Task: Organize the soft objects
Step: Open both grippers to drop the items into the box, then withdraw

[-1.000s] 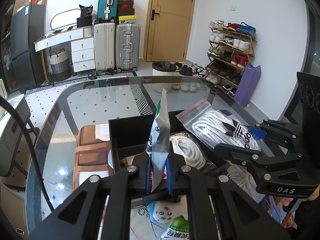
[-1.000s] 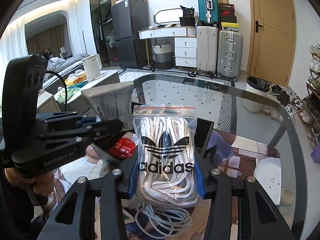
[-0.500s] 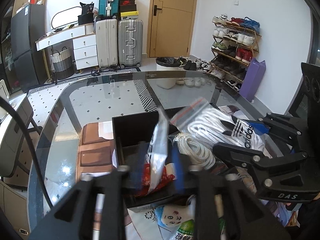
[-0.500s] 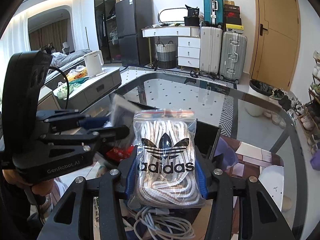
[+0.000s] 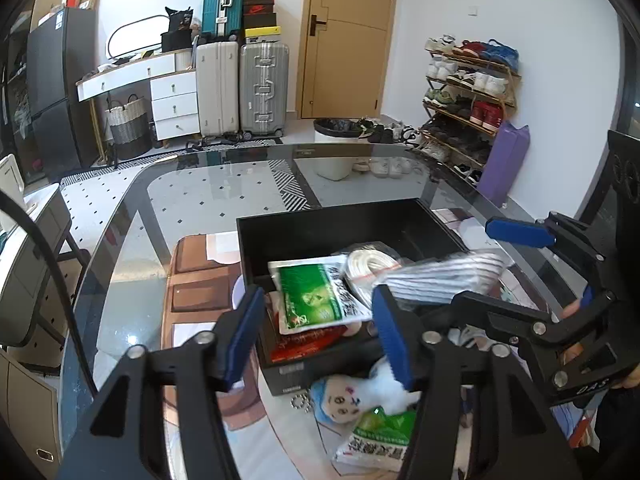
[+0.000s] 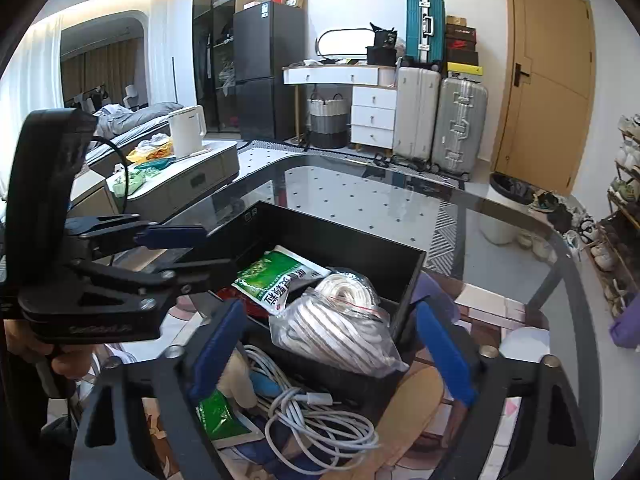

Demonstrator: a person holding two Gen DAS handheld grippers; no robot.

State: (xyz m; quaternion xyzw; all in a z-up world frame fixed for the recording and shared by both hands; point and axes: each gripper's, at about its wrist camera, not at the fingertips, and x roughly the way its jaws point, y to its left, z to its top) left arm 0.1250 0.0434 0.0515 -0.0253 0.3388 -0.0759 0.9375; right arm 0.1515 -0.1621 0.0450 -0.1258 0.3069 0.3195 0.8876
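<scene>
Both opening grippers hover above packets (image 5: pixel 320 296) inside the box (image 5: pixel 320 232).

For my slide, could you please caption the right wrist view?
Right gripper opening above a bagged white rope resting across the black box's near edge.

Glossy glass table (image 5: pixel 192 216); matt black box (image 5: pixel 344 224); shiny plastic packet (image 5: pixel 320 296); clear plastic bag of woven laces (image 6: pixel 340 328).
</scene>
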